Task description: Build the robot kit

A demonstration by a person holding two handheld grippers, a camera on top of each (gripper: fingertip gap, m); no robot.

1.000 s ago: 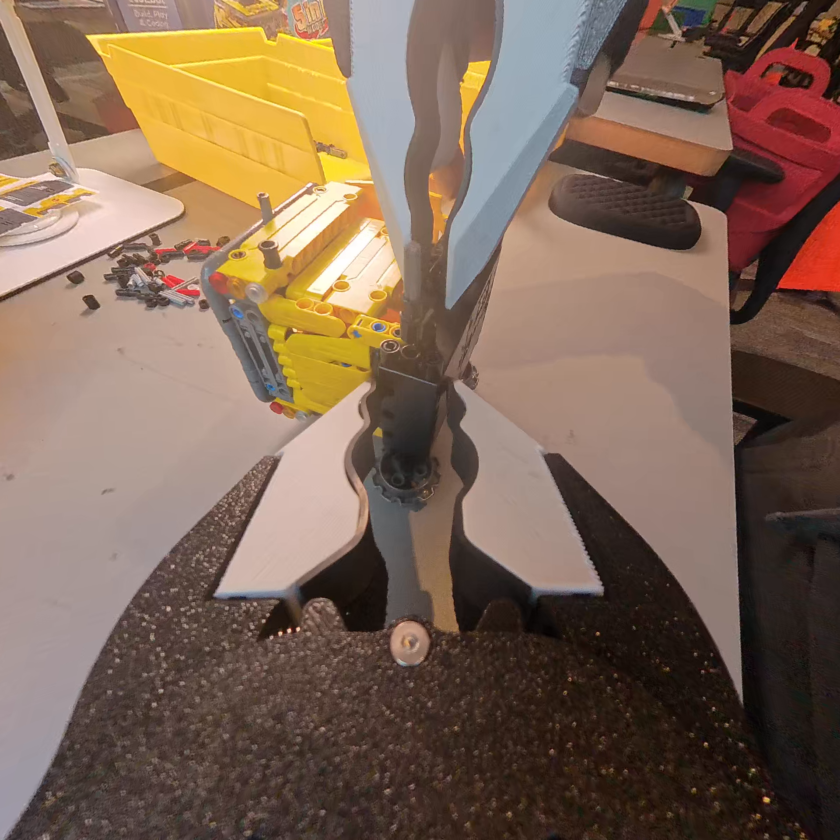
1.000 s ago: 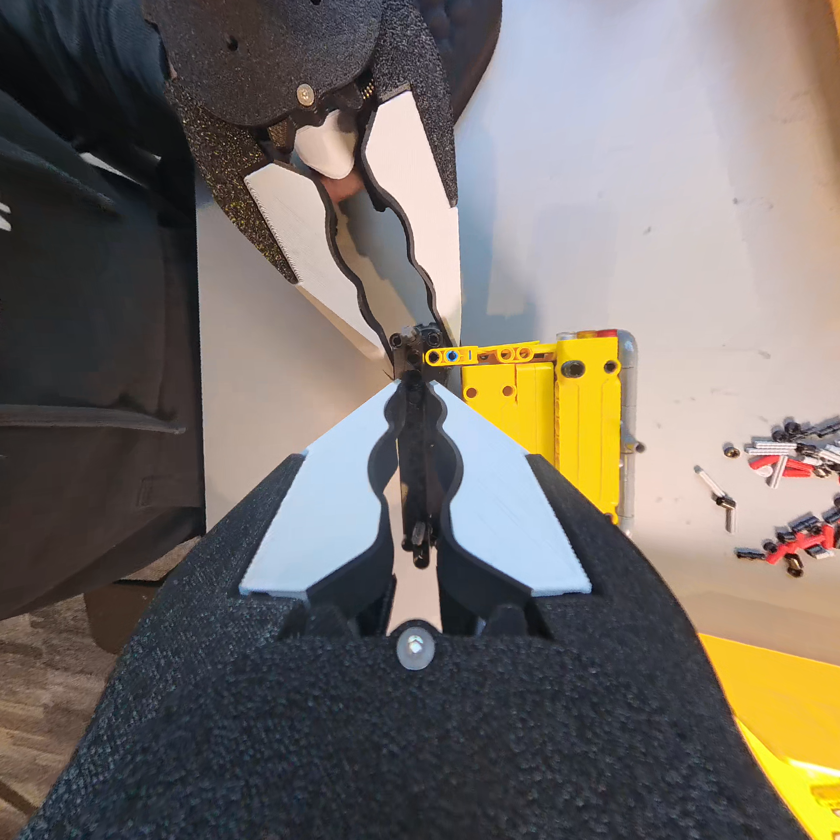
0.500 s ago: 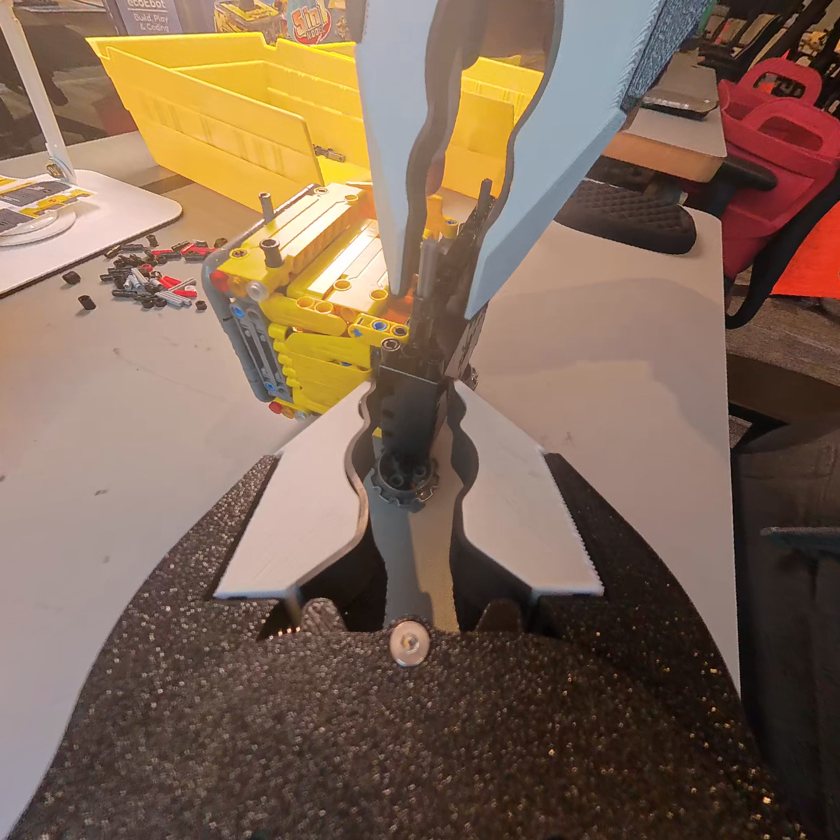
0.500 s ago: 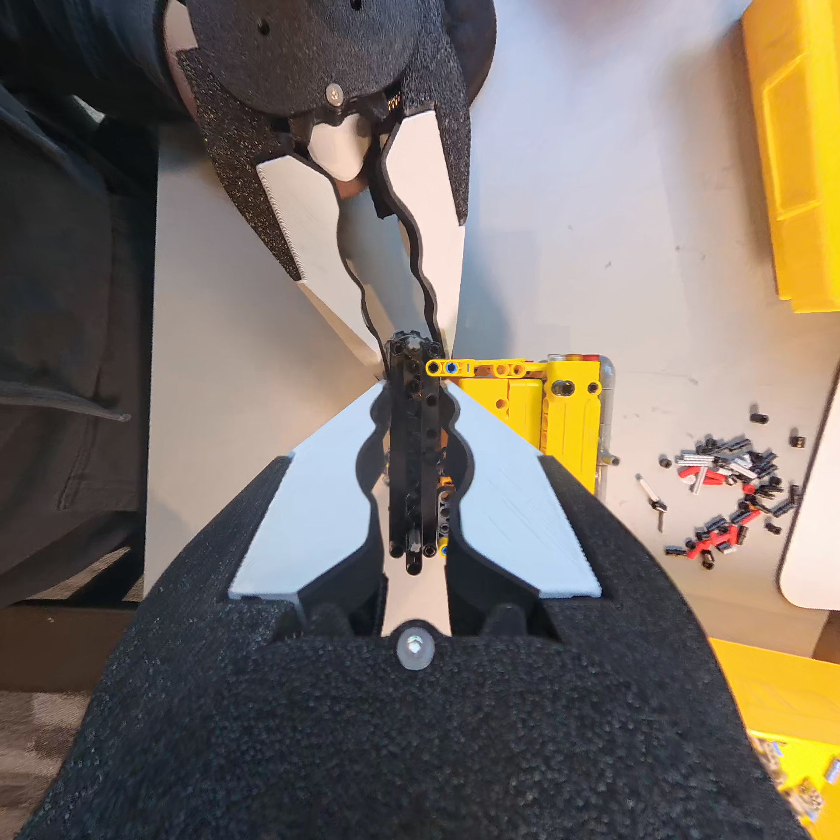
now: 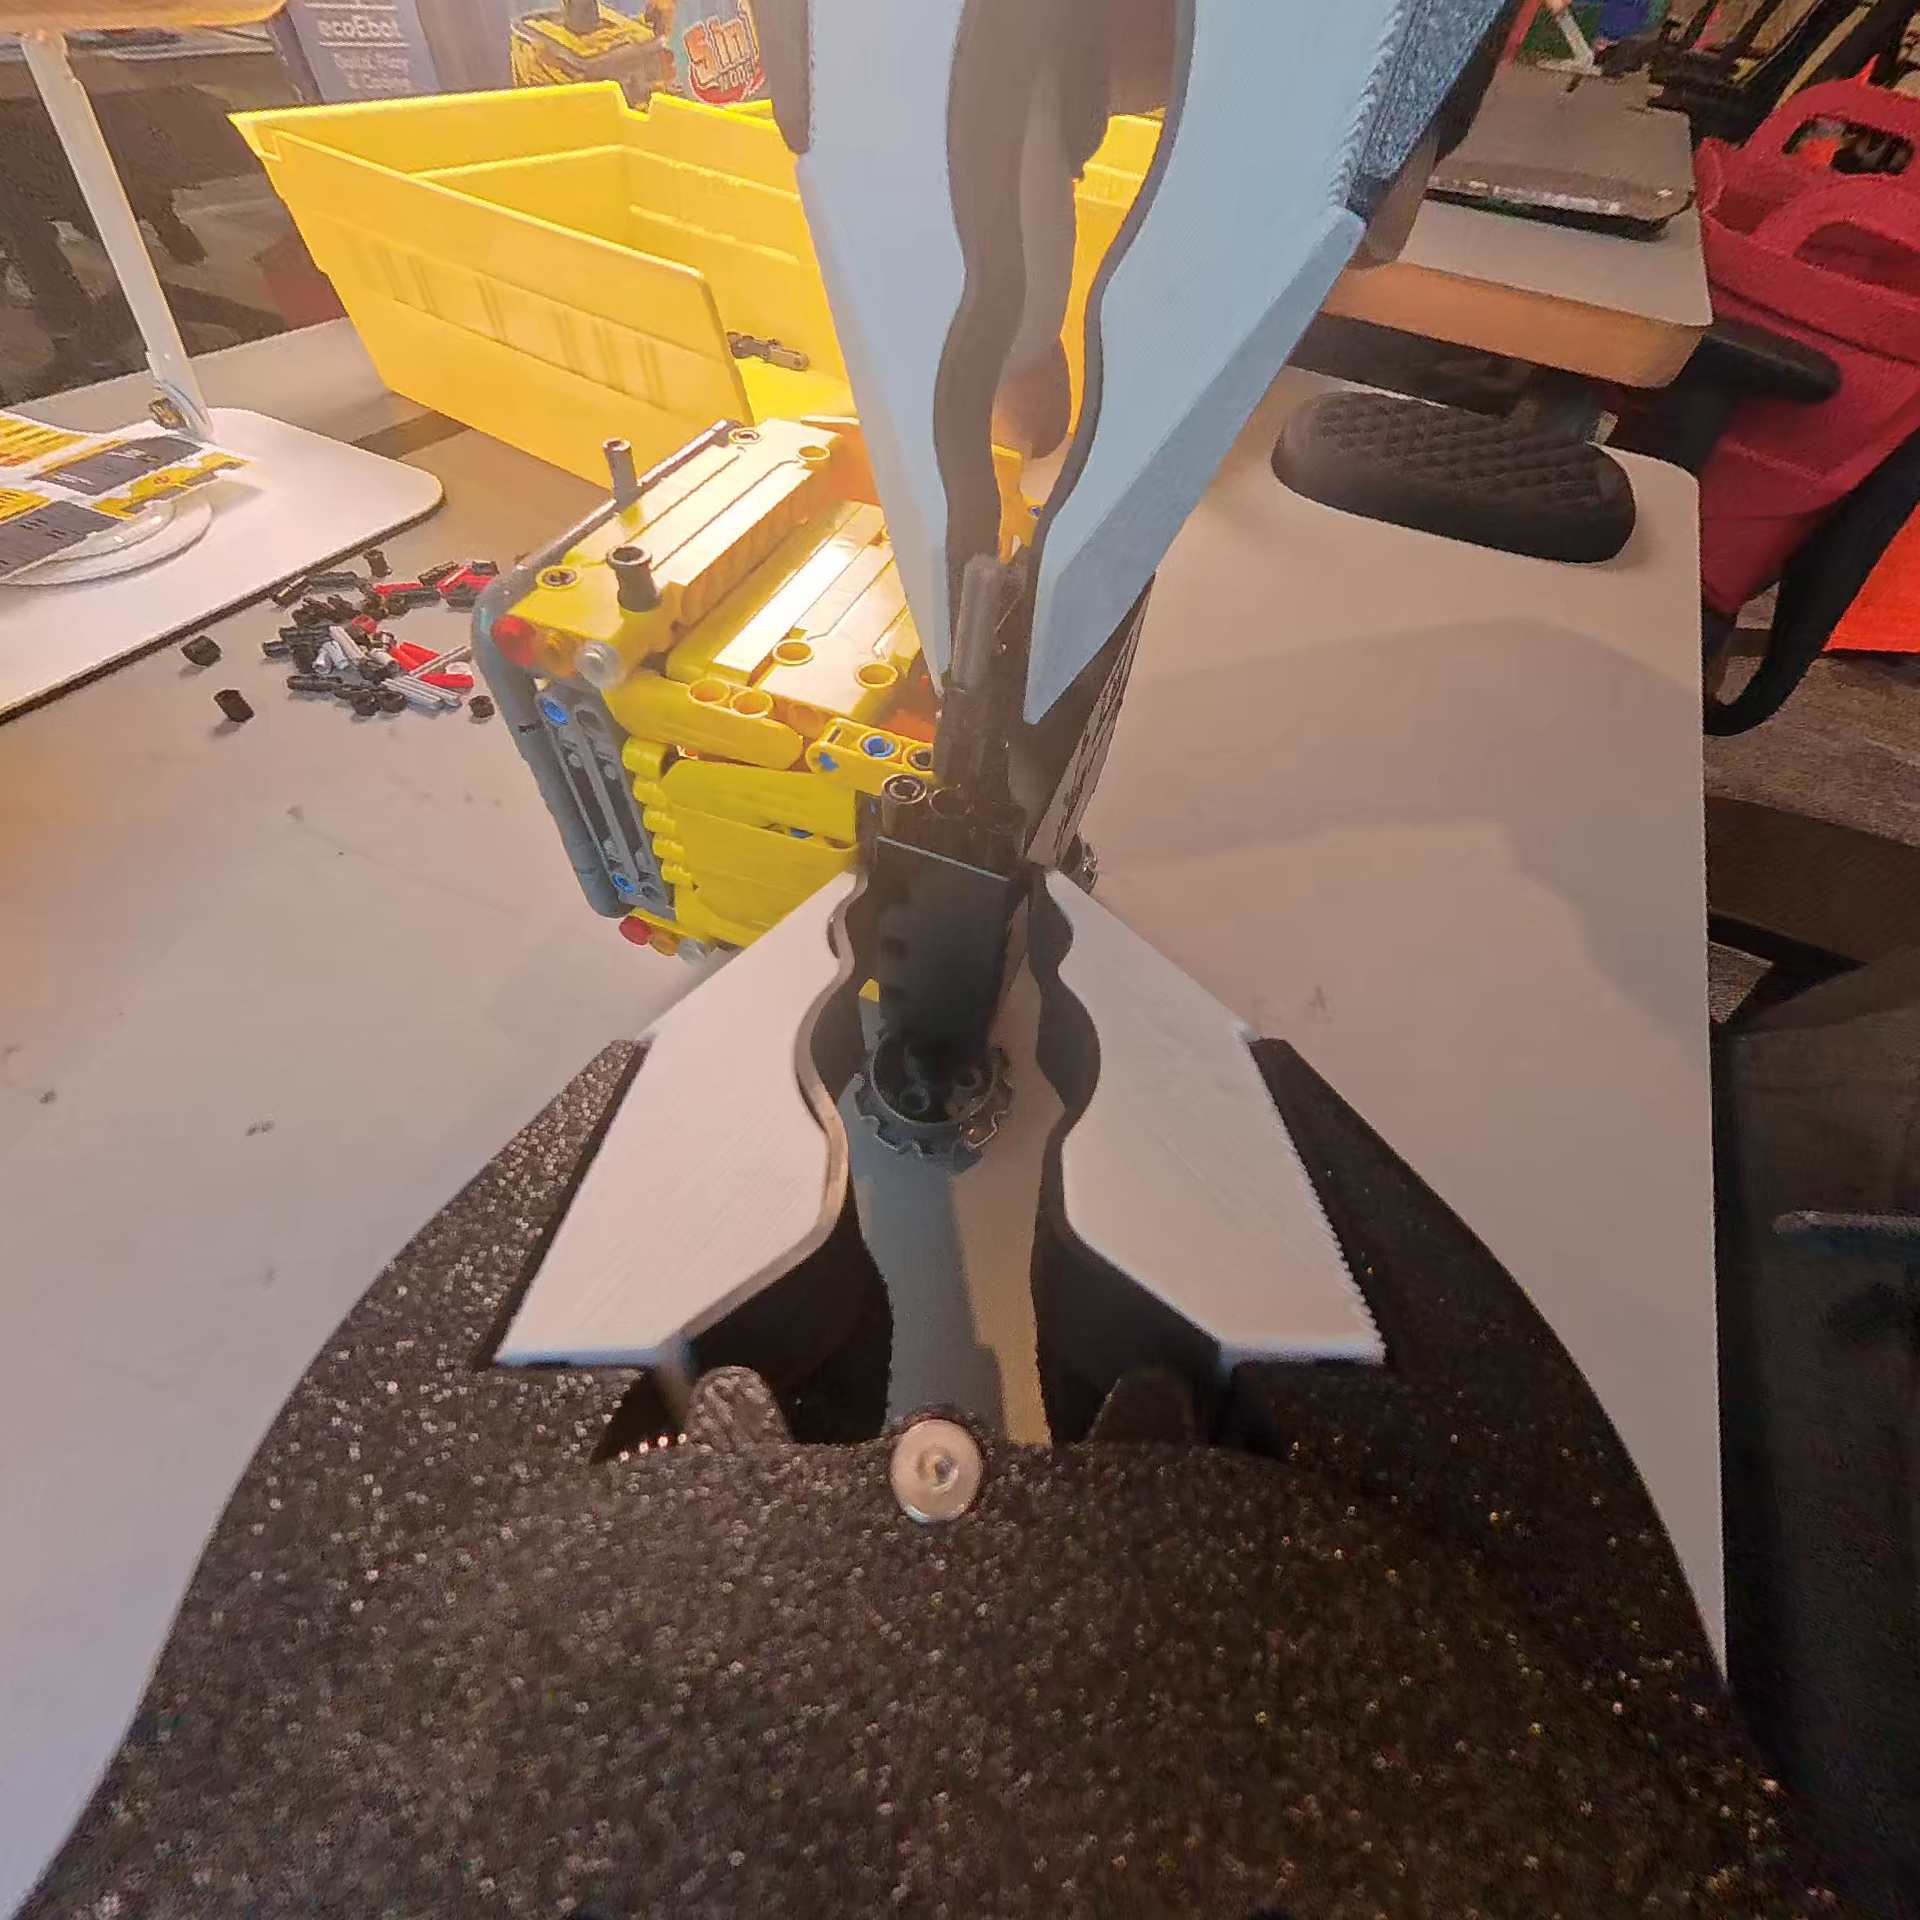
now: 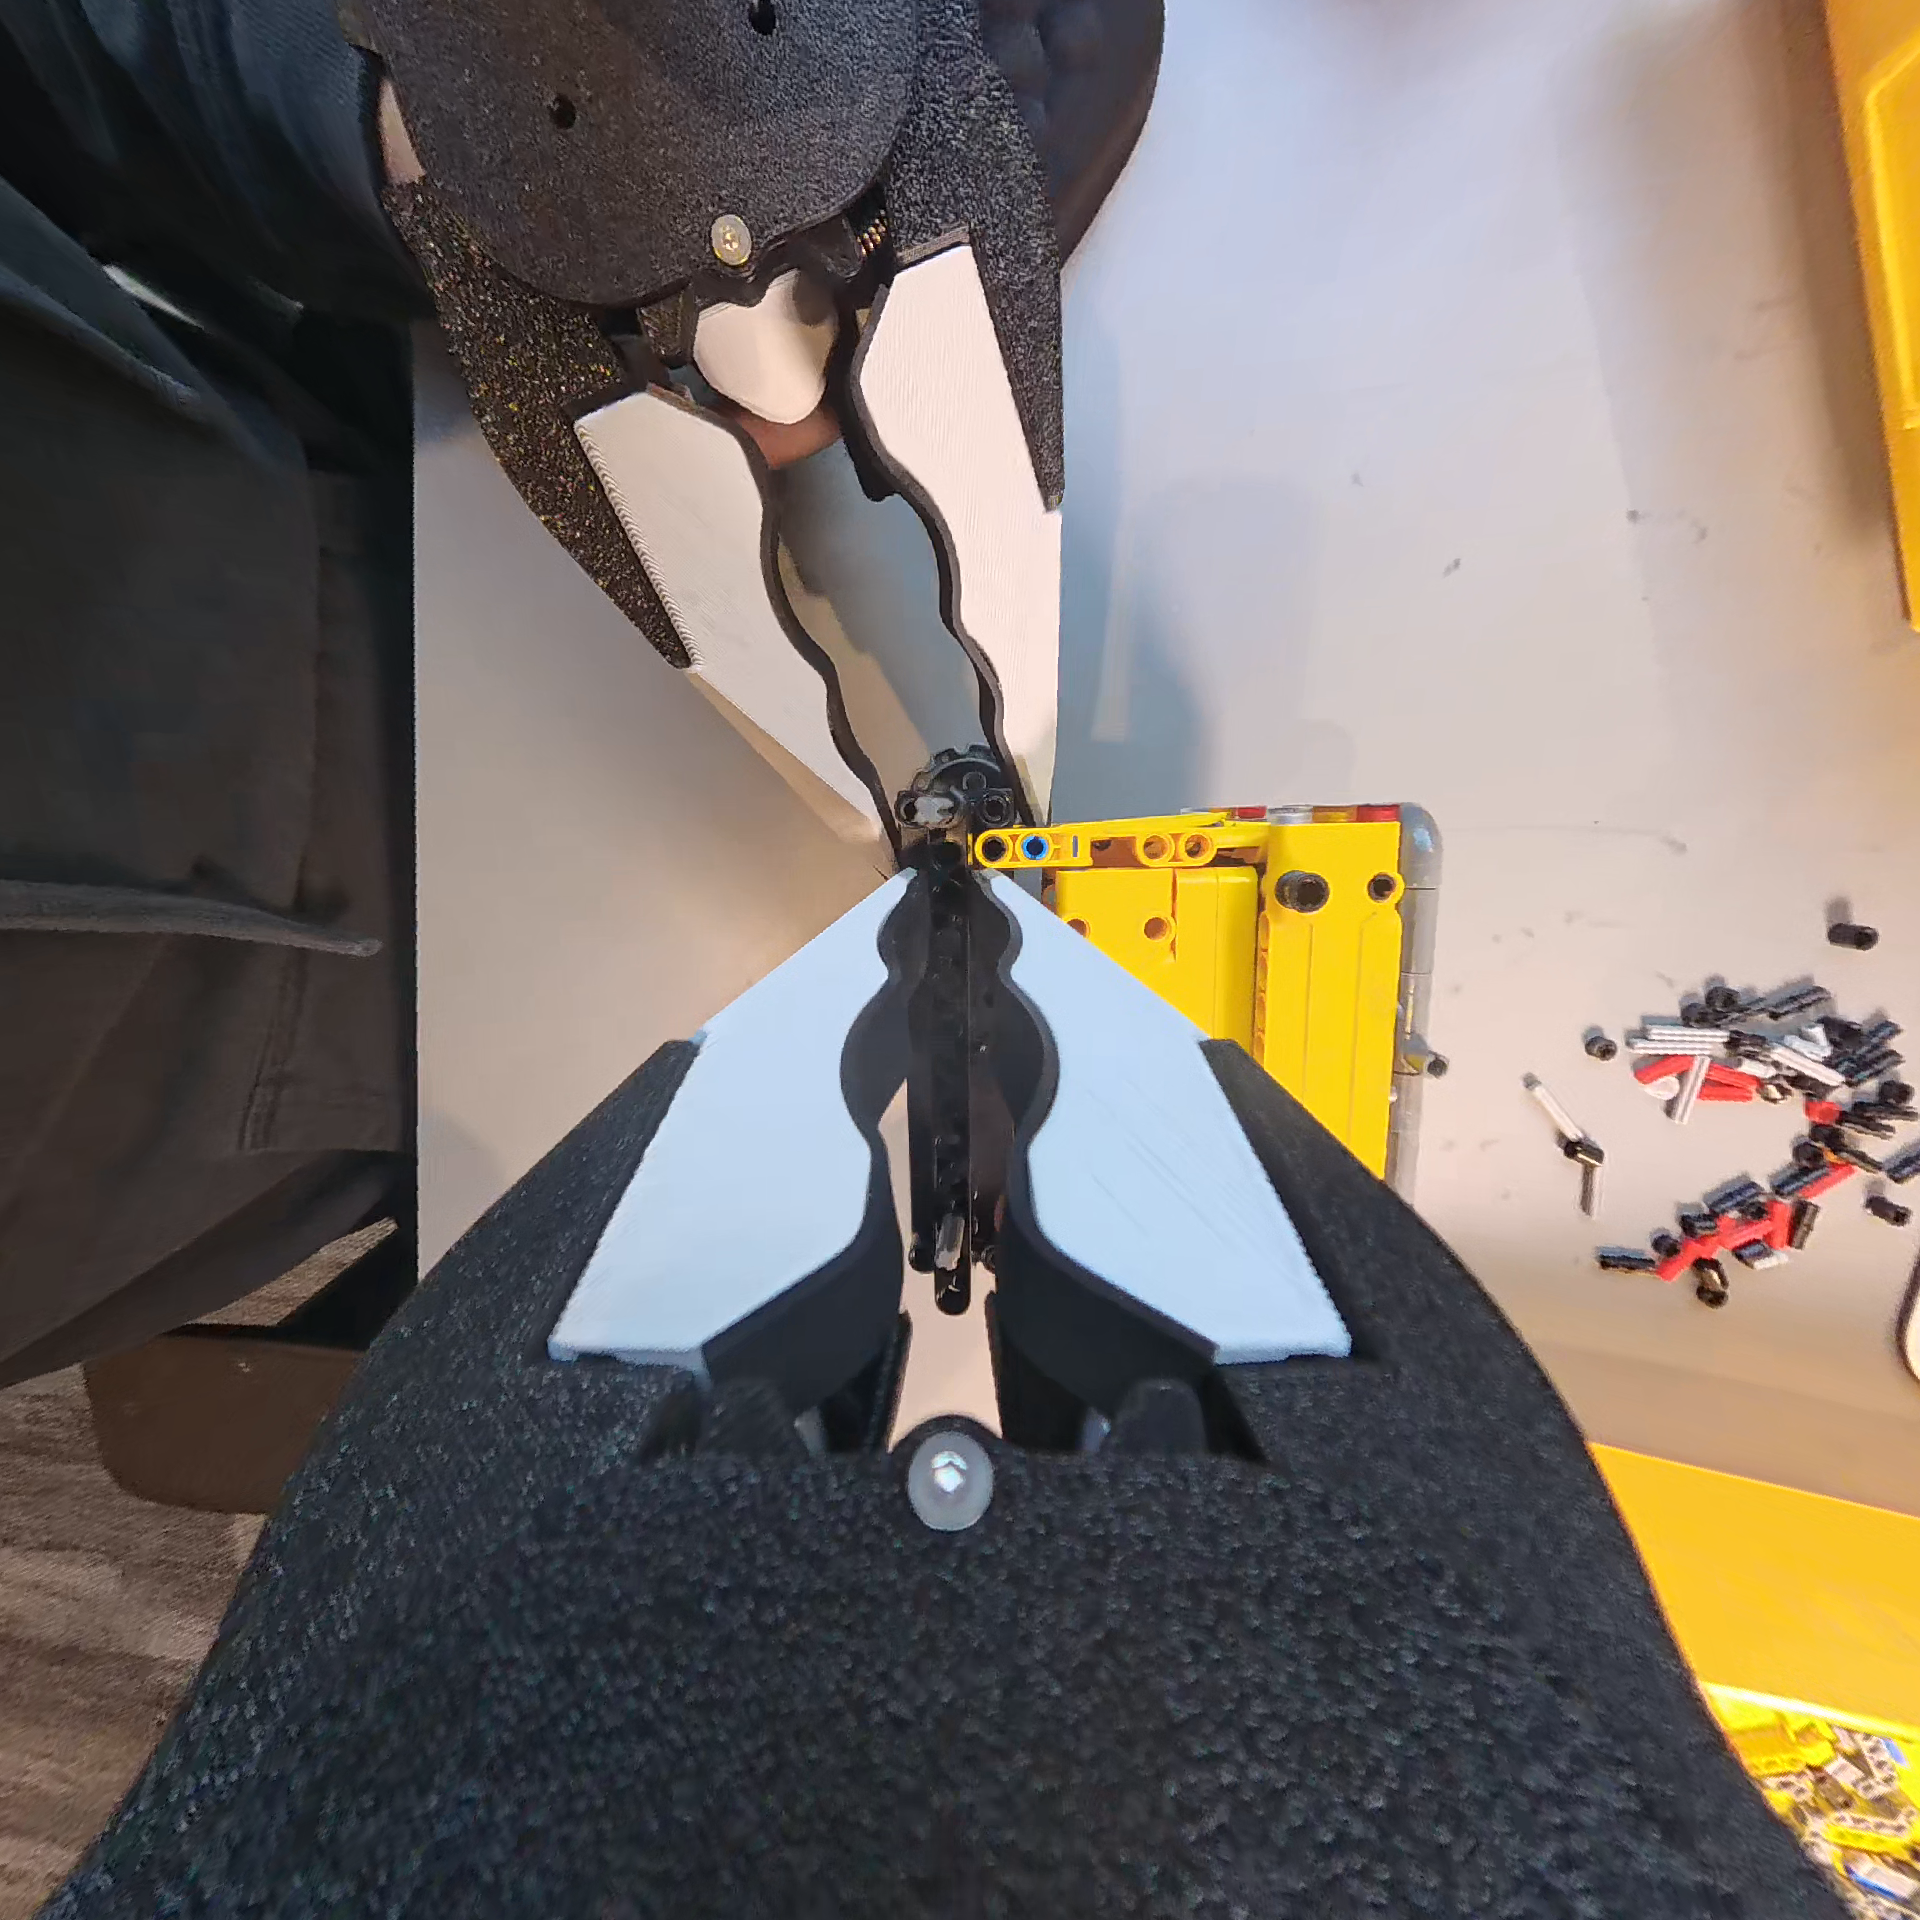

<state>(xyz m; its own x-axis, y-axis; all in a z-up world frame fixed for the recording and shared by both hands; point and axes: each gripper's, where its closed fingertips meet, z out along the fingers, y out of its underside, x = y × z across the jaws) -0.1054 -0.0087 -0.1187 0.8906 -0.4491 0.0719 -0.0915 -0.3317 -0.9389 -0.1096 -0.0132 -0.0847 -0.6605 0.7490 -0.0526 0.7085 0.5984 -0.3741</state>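
A yellow brick-built model (image 5: 727,727) lies on the grey table (image 5: 260,987). My left gripper (image 5: 945,894) is shut on the model's black end block (image 5: 935,935), with a dark gear (image 5: 935,1107) between its fingers. My right gripper (image 5: 987,707) comes down from above, shut on a long black beam (image 5: 977,665) whose tip touches the top of that black block. In the right wrist view the right gripper (image 6: 945,883) holds the black beam (image 6: 945,1091) edge-on. The left gripper (image 6: 956,821) meets it from the far side, and the model (image 6: 1309,966) lies just to the right.
Several small black, red and grey pins (image 5: 364,644) lie left of the model and also show in the right wrist view (image 6: 1766,1122). A yellow bin (image 5: 540,270) stands behind. A white base with a booklet (image 5: 208,520), a black pad (image 5: 1455,478) and a red bag (image 5: 1818,260) surround. A person's dark clothing (image 6: 156,727) is at the table edge. Less than 4 cm separates the two grippers' tips.
The right gripper lifted and turned the black beam half a second ago, then came back down onto the black block. The left gripper and model stayed still.
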